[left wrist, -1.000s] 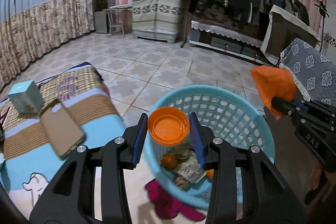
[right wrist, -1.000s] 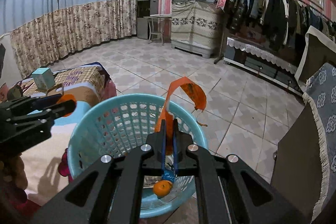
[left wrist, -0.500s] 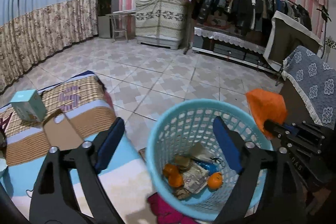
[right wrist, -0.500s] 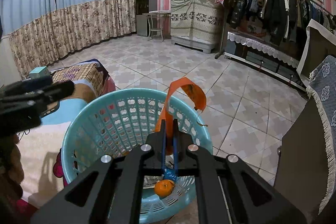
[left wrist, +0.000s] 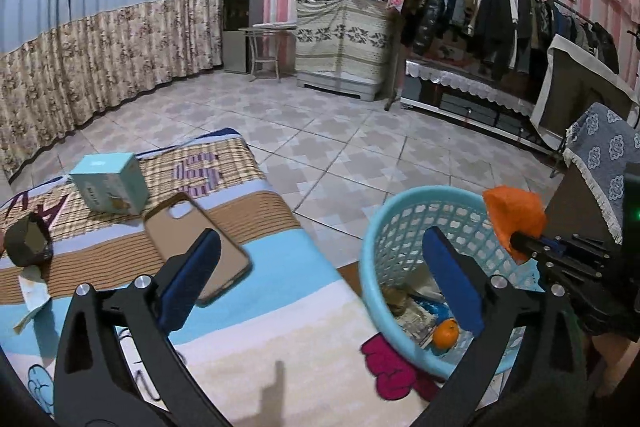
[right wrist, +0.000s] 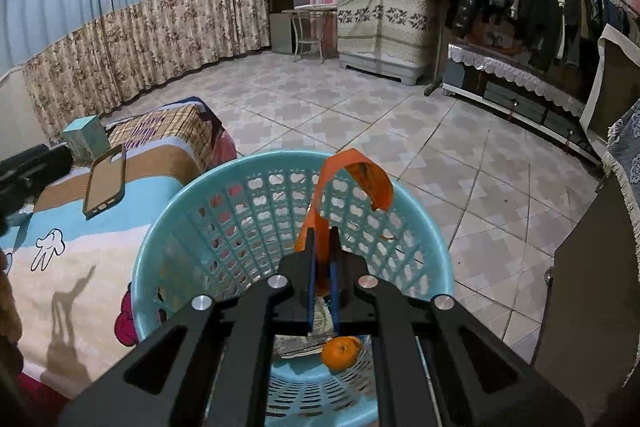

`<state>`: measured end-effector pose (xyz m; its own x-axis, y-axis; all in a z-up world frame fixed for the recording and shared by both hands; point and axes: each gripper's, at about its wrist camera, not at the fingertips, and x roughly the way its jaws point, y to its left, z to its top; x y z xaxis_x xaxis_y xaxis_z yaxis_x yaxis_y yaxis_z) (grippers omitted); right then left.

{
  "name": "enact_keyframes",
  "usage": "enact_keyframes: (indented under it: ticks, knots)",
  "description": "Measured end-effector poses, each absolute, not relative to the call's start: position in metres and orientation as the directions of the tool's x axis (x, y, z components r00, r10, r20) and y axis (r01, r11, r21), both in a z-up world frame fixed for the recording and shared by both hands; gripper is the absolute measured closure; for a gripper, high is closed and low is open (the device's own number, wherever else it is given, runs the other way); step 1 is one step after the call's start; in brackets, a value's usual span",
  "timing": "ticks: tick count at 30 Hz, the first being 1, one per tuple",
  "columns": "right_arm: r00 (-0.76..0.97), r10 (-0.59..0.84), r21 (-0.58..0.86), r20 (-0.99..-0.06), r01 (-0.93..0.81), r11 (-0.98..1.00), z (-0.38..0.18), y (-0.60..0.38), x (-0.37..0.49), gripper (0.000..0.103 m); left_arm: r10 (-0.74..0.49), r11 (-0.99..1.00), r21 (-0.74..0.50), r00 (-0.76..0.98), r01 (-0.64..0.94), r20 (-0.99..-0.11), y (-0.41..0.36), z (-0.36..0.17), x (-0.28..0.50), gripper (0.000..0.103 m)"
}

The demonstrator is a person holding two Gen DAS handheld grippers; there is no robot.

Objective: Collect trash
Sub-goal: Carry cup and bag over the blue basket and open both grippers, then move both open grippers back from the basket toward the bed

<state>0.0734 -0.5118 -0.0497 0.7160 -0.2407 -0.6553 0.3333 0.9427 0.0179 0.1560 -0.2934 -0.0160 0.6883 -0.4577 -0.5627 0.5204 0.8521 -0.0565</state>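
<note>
A light blue plastic basket (left wrist: 424, 191) (right wrist: 280, 158) stands on the floor beside the bed, with a tangerine (right wrist: 340, 353) (left wrist: 445, 333) and paper scraps inside. My right gripper (right wrist: 322, 239) (left wrist: 520, 239) hangs over the basket's near rim, shut on a curled orange scrap (right wrist: 368, 179) (left wrist: 516, 211). My left gripper (left wrist: 320, 239) hovers between bed and basket. Its jaws are opening wide and hold nothing. On the bed lie a crumpled paper (left wrist: 34, 295), a brown tape roll (left wrist: 28, 245), a tan phone case (left wrist: 180, 223) and a teal box (left wrist: 110, 183).
The bed's patterned cover (left wrist: 260, 307) fills the left. A dark cabinet with a blue cloth (left wrist: 608, 163) stands right of the basket. A pink slipper (left wrist: 392, 367) lies by the basket's foot. Tiled floor stretches to a clothes rack (left wrist: 500, 7).
The left gripper let go of an orange-lidded jar over the basket, spread its jaws and swung left toward the bed. The right gripper sank slightly over the basket, still holding the scrap.
</note>
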Motion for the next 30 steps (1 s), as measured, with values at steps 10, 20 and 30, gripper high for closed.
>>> enact_keyframes:
  ticks: [10, 20, 30]
  knots:
    - [0.682, -0.254, 0.030, -0.686, 0.375, 0.927, -0.066, -0.505, 0.088, 0.031, -0.385, 0.894, -0.033, 0.729, 0.447, -0.565, -0.252, -0.017, 0.157, 0.006]
    - [0.656, -0.324, -0.043, -0.681, 0.406, 0.913, -0.066, -0.496, 0.090, 0.013, -0.322, 0.931, -0.036, 0.773, 0.362, -0.547, -0.195, -0.013, 0.158, 0.006]
    - [0.706, -0.326, -0.056, -0.628, 0.377, 0.925, -0.039, -0.457, 0.094, 0.009, -0.265, 0.954, -0.032, 0.793, 0.297, -0.549, -0.145, -0.012, 0.155, 0.006]
